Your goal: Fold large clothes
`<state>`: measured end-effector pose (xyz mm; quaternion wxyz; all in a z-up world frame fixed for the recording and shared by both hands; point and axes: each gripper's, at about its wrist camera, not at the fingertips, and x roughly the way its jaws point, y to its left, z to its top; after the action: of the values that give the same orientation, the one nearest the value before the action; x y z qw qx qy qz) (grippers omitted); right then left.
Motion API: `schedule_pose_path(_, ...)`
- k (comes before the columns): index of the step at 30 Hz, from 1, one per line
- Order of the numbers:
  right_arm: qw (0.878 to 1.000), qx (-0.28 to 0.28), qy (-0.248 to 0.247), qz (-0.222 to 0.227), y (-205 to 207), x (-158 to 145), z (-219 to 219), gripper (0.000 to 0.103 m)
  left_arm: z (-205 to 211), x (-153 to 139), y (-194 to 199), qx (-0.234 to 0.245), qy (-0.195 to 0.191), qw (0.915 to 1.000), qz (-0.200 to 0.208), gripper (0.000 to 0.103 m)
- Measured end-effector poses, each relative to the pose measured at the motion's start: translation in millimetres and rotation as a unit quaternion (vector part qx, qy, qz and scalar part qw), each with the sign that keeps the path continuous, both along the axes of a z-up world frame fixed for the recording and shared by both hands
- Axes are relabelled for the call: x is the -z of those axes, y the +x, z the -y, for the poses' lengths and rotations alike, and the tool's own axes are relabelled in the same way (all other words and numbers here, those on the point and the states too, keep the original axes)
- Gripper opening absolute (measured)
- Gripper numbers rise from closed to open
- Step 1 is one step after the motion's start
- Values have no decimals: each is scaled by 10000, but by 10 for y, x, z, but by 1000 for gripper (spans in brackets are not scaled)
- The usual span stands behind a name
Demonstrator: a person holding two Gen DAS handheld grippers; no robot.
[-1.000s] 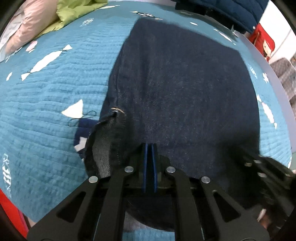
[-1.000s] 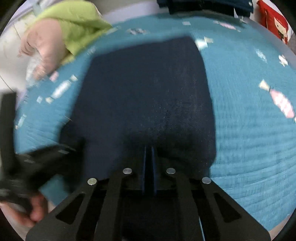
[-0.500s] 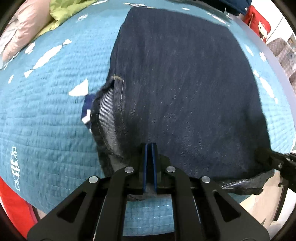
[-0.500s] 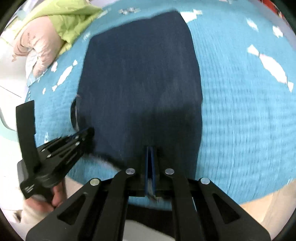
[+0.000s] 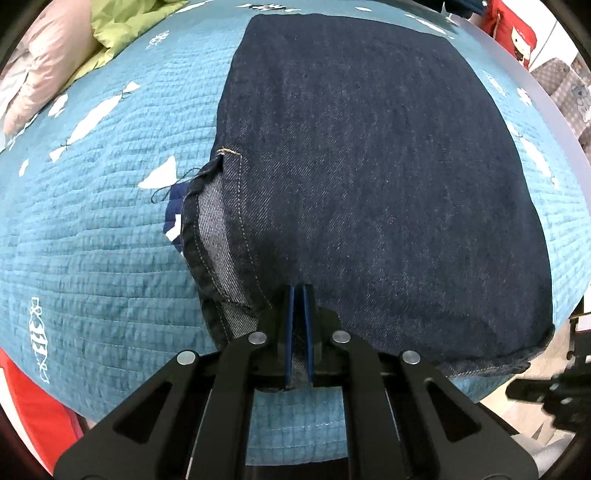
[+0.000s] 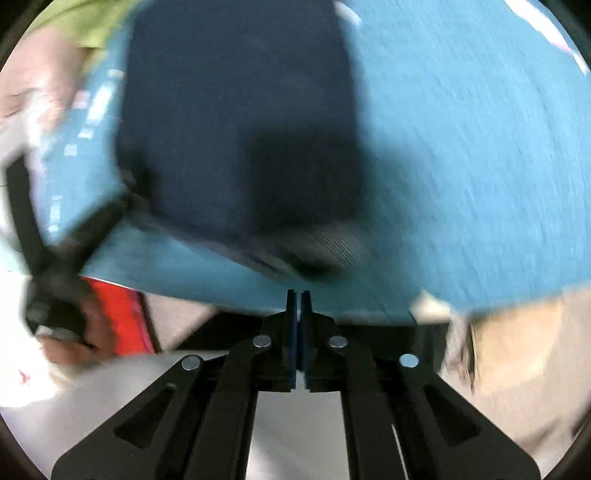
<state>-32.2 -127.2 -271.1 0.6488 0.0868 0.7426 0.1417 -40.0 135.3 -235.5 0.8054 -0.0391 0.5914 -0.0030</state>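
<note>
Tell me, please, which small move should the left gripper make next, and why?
Probably open the left gripper and let go. It is shut on the near edge of the jeans, which lie folded flat on the quilt. The right gripper is shut, holds nothing, and sits off the bed edge.

Jeans (image 5: 369,166): dark indigo denim, tan stitching on seams, paler grey-blue inside face at turned-back edge (image 5: 212,221). Quilt (image 5: 92,258) on bed: teal, grid-stitched, white fish-like shapes, one navy patch. Bedding at far left: lime green cloth (image 5: 125,22), pale pink cloth (image 5: 40,70). Red item with white figure (image 5: 515,35) far right. Left gripper (image 5: 298,295): black frame, blue pads, silver rivets. Right gripper (image 6: 299,299): same black and blue; view blurred.
</note>
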Motion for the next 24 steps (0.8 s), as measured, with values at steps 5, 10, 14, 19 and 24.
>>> schedule_pose_path(5,9877,249,439,1479,208,-729,135,3,11,-9,10,16,53,10000,19,6)
schedule_pose_path(10,9929,-55,326,1139,361,-284,-11,3,-20,12,29,-92,-56,9999,-22,7)
schedule_pose_path(14,9958,213,456,762,169,-211,137,0,-79,34,30,-154,-96,9998,-31,7)
schedule_pose_path(19,9960,-241,156,849,26,-364,-19,1,-70,55,53,-148,-50,9999,-50,7)
schedule_pose_path(24,9980,614,100,104,-174,-142,384,0,-108,67,69,-159,-121,9998,-46,7)
